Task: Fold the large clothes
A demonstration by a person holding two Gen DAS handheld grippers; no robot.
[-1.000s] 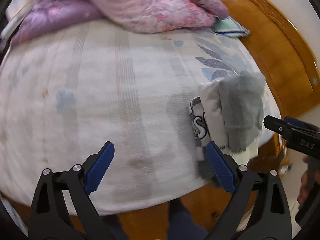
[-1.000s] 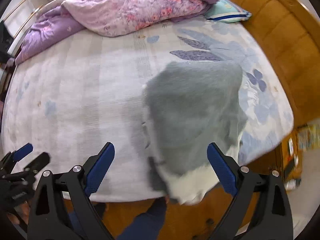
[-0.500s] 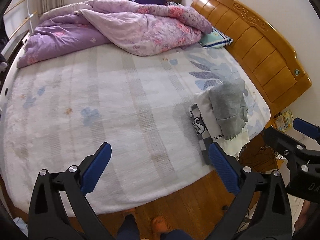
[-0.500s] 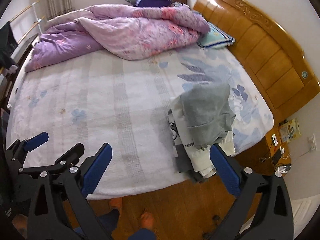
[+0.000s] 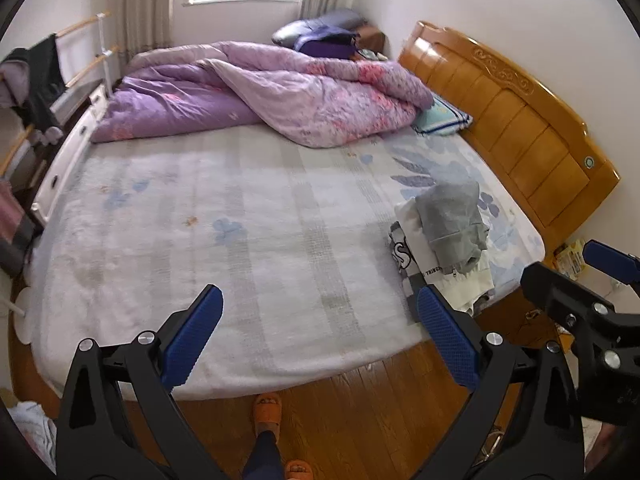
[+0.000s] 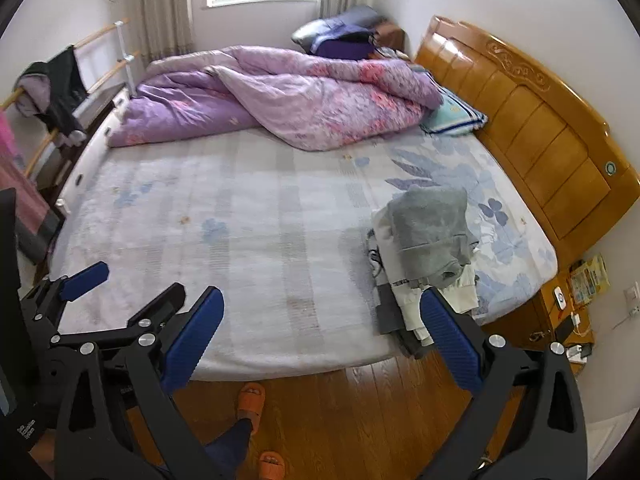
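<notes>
Crowding bed [image 5: 248, 216] (far side): quilt [image 5: 304, 92]

Black gripper [image 5: 318, 336] frames, blue ribbed pads [image 5: 192, 334], silver screws; orange sandals [image 5: 269, 406].

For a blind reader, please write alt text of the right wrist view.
Open right gripper above a wood floor, facing a bed with a stack of folded clothes at its near edge, a purple quilt behind.

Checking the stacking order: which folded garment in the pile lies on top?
The grey garment; it lies over the white one, with darker pieces at the bottom.
</notes>
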